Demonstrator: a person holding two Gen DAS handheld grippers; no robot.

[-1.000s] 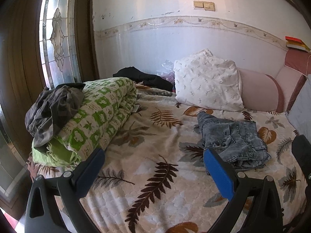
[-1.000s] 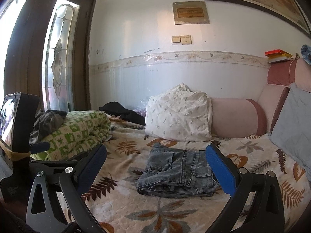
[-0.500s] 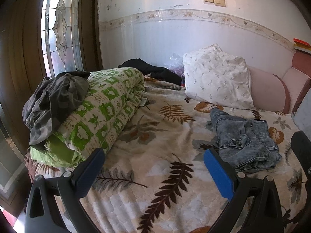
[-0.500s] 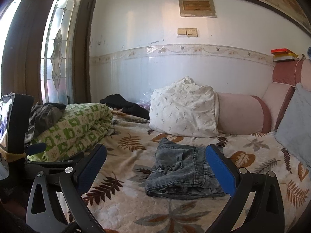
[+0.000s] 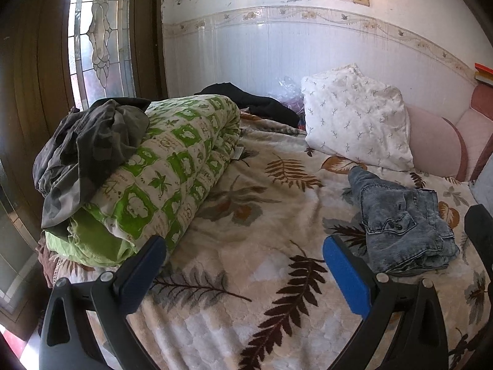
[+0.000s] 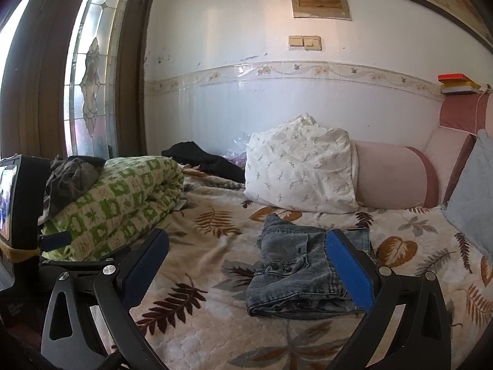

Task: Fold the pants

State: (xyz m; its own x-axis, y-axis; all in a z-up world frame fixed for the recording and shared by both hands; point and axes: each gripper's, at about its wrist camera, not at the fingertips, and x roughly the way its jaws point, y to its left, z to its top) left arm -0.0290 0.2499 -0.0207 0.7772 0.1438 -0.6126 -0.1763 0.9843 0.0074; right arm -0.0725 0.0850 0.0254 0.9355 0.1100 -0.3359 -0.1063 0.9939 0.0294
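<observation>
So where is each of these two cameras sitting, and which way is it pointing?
Left wrist: rides the left hand-held gripper, facing across the bed toward the green quilt; its open blue fingers show.
Right wrist: rides the right hand-held gripper, facing the folded jeans and white pillow; its open fingers show.
Shared: jeans, quilt, pillow, leaf blanket.

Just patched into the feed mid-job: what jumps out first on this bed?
The folded grey denim pants lie mid-bed on the leaf-print blanket, just in front of the white pillow. To the left, a rolled green-and-white quilt carries a crumpled dark grey garment on its near end. Both the left claw and the right claw hang open and empty above the blanket.
</observation>
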